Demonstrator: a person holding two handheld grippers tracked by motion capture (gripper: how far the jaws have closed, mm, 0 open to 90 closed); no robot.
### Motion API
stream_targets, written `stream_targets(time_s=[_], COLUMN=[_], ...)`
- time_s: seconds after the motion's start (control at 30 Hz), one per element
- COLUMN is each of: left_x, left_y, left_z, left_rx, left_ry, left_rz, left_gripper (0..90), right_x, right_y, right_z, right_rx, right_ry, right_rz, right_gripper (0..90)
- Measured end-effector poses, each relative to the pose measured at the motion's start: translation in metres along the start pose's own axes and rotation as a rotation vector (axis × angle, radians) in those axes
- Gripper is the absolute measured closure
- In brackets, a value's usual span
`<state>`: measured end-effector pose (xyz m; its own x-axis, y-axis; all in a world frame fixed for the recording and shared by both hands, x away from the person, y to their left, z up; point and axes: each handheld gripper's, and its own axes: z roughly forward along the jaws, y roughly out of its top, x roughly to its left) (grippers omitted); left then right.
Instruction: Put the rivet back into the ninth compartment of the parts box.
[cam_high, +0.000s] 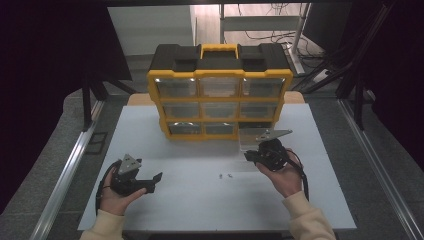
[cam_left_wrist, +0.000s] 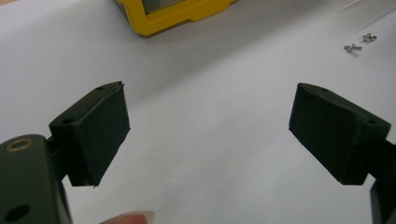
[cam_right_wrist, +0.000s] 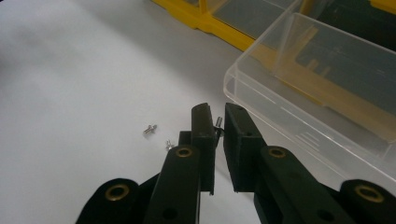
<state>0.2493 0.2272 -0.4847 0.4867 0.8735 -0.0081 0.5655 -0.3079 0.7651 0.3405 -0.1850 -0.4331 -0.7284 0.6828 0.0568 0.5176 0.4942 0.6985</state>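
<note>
i have the right gripper nearly closed, its two black jaws pinching one small silver screw that pokes up between the tips. it hangs above the white desk, just beside the near wall of a clear plastic drawer bin that stands out on the desk in front of the yellow-and-black drawer organizer cabinet. in the high view the bin sits towards the back right of the desk, right below the cabinet's bottom right slot, which looks dark and empty, so i take it the bin belongs there.

the left gripper waits near the front left corner of the desk, jaws spread wide with nothing between them.

two more small silver screws lie loose on the bare desk near the middle, a little towards the front, close together but apart from the bin.

as i judge it, the sorting is under way: one screw is picked and about ready to go over the bin's rim. i cannot tell whether any screws are in the bin already. left to do: drop this one in, fetch the other two, and probably slide the bin back into its slot.
</note>
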Motion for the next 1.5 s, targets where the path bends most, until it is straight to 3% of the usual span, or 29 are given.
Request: stream_targets(time_s=[0.63, 0.93, 1.5], left_x=[0.003, 0.003, 0.003], left_y=[-0.001, -0.001, -0.001], left_z=[0.002, 0.004, 0.006], left_rx=[0.007, 0.015, 0.018], left_ry=[-0.006, -0.007, -0.006], left_rz=[-0.008, -0.003, -0.002], left_gripper=[12.5, 12.6, 12.6], right_x=[-0.008, -0.021, -0.047], right_y=[0.011, 0.027, 0.033], right_z=[-0.013, -0.014, -0.01], right_rx=[-0.026, -0.04, -0.004], right_ry=[-0.029, -0.063, -0.136], right_rz=[0.004, 0.007, 0.016], right_gripper=[82.7, 82.7, 82.7])
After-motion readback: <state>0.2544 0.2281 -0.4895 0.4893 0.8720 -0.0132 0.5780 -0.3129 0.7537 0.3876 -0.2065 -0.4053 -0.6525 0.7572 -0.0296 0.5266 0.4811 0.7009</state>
